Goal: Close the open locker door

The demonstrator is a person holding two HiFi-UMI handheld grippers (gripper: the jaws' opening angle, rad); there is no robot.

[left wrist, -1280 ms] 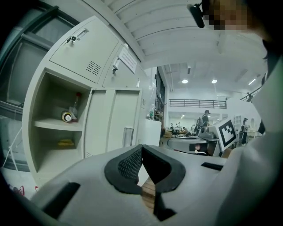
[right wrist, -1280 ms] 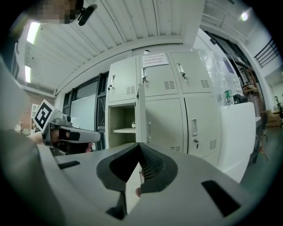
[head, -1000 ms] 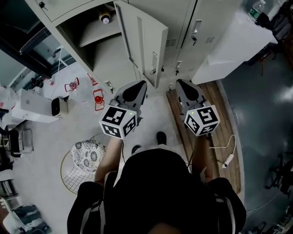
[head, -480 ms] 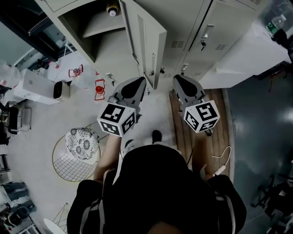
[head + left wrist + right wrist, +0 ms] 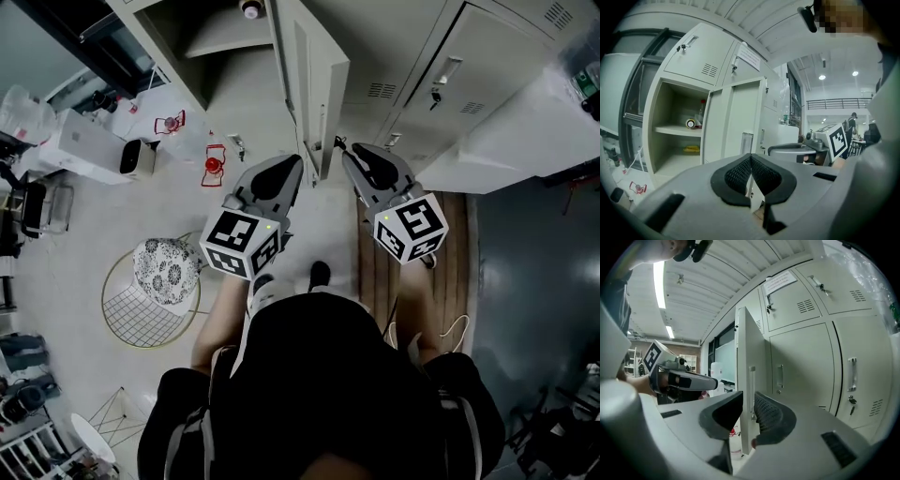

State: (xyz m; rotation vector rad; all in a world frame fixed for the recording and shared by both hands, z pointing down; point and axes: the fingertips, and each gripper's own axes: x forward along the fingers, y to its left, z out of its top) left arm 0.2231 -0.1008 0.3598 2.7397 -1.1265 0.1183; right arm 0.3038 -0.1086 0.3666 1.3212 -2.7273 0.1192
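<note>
A: Locker door (image 5: 314, 84) status?

B: Open. It's swung out from the cabinet toward the person, free edge nearest them. Left of it is the open compartment (image 5: 670, 103). Its shelf (image 5: 670, 129) carries a small round can-like item (image 5: 690, 123), and something yellow (image 5: 692, 149) lies on the level below.

A: Right hand-held gripper?

B: The right hand-held gripper (image 5: 349, 152) sits just beside the door's free edge, on the closed-lockers side. Its jaws have just been opening and are now partly apart. In the right gripper view the door edge lines up with the gap, but the pads aren't pressing on it. Nothing gripped.

A: Left one?

B: The left hand-held gripper (image 5: 292, 164) is on the other side of the door, near the same edge, looking at the door's inner face. Its pads meet at the tips with nothing between them.

A: Surroundings?

B: Closed lockers (image 5: 450, 84) right of the door. On the floor there's a round stool with a patterned cushion (image 5: 164, 272) to the person's left, red items (image 5: 214, 167) near the cabinet base, and a wooden board (image 5: 375, 272) below the right hand-held gripper.
</note>
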